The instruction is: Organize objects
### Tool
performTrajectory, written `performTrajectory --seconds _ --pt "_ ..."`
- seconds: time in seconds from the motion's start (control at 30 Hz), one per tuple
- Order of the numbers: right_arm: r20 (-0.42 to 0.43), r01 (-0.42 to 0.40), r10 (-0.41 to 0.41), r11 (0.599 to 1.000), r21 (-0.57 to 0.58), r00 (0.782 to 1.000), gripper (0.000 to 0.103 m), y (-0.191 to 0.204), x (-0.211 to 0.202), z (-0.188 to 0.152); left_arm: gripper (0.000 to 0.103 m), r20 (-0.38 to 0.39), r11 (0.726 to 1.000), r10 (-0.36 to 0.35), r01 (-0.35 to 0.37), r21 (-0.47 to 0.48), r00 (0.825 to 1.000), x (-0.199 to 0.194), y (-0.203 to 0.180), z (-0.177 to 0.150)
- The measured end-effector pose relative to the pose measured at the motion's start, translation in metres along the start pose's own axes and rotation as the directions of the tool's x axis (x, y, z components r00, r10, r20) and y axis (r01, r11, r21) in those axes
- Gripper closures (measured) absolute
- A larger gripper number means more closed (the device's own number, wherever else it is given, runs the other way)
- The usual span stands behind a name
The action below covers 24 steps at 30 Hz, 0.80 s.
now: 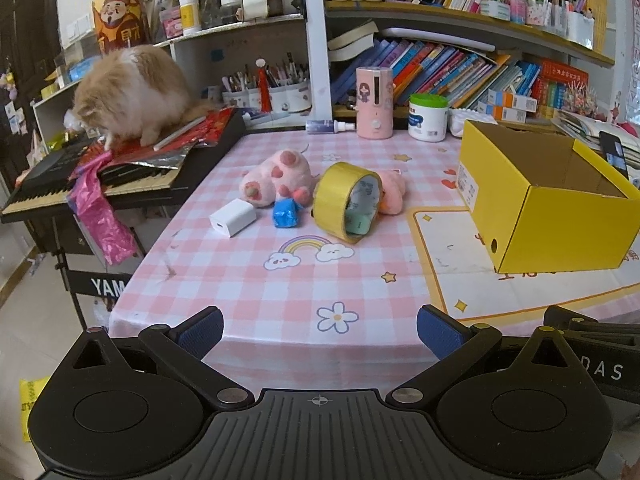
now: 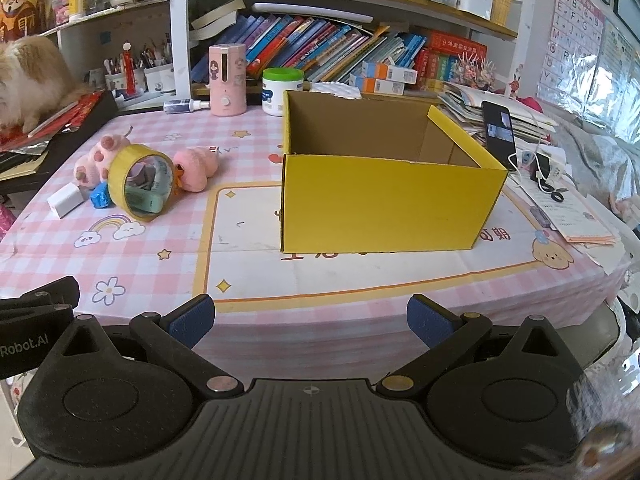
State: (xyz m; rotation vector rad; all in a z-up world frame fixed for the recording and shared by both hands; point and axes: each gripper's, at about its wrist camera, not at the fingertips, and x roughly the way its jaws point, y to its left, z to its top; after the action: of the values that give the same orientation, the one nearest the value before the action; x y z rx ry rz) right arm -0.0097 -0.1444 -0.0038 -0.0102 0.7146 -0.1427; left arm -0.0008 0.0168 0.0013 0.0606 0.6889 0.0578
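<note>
An open yellow cardboard box (image 2: 384, 200) stands on the pink checked tablecloth; it also shows at the right of the left wrist view (image 1: 552, 224). Left of it lie a gold tape roll (image 1: 345, 200) (image 2: 140, 182), a pink plush toy (image 1: 280, 178) (image 2: 100, 156), a blue wrapped piece (image 1: 286, 214) (image 2: 100, 197) and a white charger block (image 1: 233, 217) (image 2: 66, 200). My left gripper (image 1: 320, 330) is open and empty at the table's near edge, facing the small objects. My right gripper (image 2: 310, 320) is open and empty, in front of the box.
An orange-and-white cat (image 1: 132, 92) sits on a keyboard (image 1: 100, 184) left of the table. A pink humidifier (image 1: 374, 102), a white jar (image 1: 427, 117) and a spray bottle (image 1: 330, 126) stand at the back. Bookshelves behind. A phone (image 2: 498, 134), papers and cables lie right of the box.
</note>
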Motion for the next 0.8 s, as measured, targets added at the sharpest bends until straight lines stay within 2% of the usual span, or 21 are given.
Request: performTrajectory --seconds 0.8 --pt "0.008 -0.015 0.015 1.000 -0.017 1.000 0.000 0.016 -0.006 0.000 0.000 0.002 1.000 0.008 -0.008 -0.023 1.000 -0.001 0.020 -0.001"
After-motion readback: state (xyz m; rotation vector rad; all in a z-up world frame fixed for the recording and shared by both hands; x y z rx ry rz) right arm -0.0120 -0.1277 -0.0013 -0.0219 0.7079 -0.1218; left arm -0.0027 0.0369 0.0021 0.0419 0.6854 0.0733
